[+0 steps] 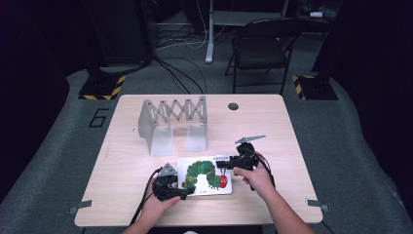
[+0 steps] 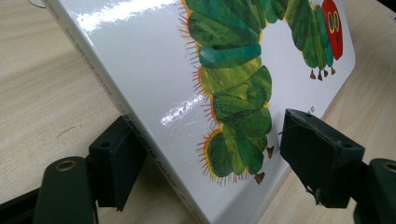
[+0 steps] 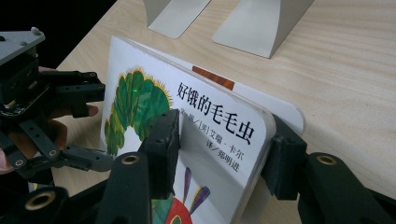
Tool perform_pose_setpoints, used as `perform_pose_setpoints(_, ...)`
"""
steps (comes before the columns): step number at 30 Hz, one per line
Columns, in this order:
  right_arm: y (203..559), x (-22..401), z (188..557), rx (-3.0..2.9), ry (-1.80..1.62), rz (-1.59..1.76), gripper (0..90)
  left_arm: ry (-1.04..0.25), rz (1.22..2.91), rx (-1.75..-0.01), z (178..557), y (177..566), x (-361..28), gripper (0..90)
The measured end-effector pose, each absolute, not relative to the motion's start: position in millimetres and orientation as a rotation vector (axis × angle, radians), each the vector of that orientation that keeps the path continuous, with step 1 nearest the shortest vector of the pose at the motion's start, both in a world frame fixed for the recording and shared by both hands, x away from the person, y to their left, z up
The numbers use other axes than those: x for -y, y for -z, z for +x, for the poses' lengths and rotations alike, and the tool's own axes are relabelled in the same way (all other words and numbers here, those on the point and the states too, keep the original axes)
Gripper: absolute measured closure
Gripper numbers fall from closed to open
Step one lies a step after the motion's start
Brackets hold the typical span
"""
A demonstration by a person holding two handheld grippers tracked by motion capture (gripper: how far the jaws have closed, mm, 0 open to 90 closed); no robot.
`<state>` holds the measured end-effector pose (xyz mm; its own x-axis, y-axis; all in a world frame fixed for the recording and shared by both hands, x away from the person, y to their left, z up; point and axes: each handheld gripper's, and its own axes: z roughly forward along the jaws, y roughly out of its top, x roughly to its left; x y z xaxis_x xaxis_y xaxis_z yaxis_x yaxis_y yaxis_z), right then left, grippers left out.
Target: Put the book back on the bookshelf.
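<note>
I've got the right gripper [image 3: 219,149] clamped on the book [image 1: 207,174], cover side and back pinched; left gripper [image 2: 201,163] straddles its other end, jaws apart, one pad clear of the cover. White glossy board book, green caterpillar, red head. Beyond the book, well apart, the grey folding rack [image 1: 173,124] stands on the table [image 1: 272,126]
</note>
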<state>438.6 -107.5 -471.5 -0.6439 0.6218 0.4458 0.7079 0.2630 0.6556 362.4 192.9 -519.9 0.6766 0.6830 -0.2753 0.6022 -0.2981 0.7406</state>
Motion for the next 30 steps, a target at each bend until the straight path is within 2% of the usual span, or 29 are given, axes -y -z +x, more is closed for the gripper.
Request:
perform_pose_setpoints(18,452,92,426,2.526,1.381,-1.230,54.3,-0.226,1.973,-1.029,366,504,-207,40.4)
perform_pose_setpoints(30,448,92,427,2.509,1.416,-1.225,53.7,-0.261,1.977,-1.012,365,501,-208,44.7)
